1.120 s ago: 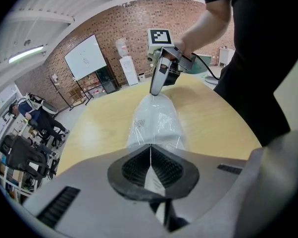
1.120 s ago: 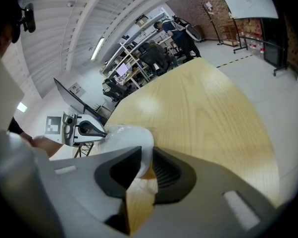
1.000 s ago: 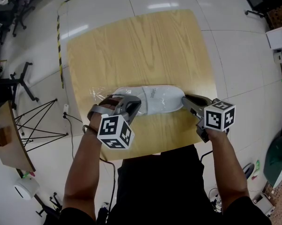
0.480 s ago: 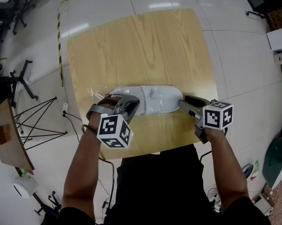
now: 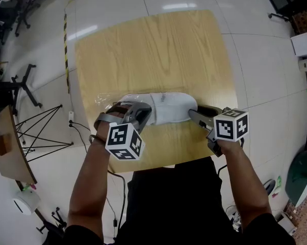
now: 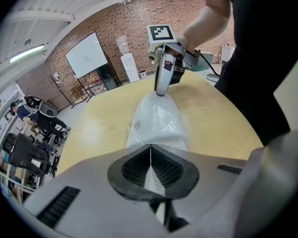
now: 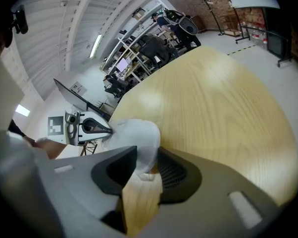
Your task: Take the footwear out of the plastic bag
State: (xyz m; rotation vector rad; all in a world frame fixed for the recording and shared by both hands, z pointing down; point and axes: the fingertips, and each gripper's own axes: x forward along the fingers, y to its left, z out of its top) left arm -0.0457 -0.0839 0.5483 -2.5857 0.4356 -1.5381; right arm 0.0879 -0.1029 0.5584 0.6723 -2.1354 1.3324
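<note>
Nearest are the person's two forearms, one [image 5: 90, 182] at the left and one [image 5: 245, 188] at the right, each hand holding one gripper. The left gripper [image 5: 145, 111] is clenched on the thin film of the clear plastic bag [image 5: 103, 99]. Only a fold of that film is pinched between its pads.

The right gripper [image 5: 193, 114] has its jaws apart and they have just been drawing in. The rounded right end of the white shoe [image 5: 169, 107] sits between them. It lies against one pad, but a firm squeeze from both pads does not show.

There is one shoe and one bag. The shoe lies flat on the wooden table [image 5: 153, 50], close to its near edge. Its long axis runs left to right, from one gripper to the other. I cannot tell whether the end at the right jaws is the toe or the heel. Glossy film with a small label covers the shoe's left and middle part, and the bag's crumpled end trails off to the left.

Beyond the single table is the tiled floor [image 5: 255, 60], with a yellow-and-black tape line [image 5: 65, 40] at the far left.
</note>
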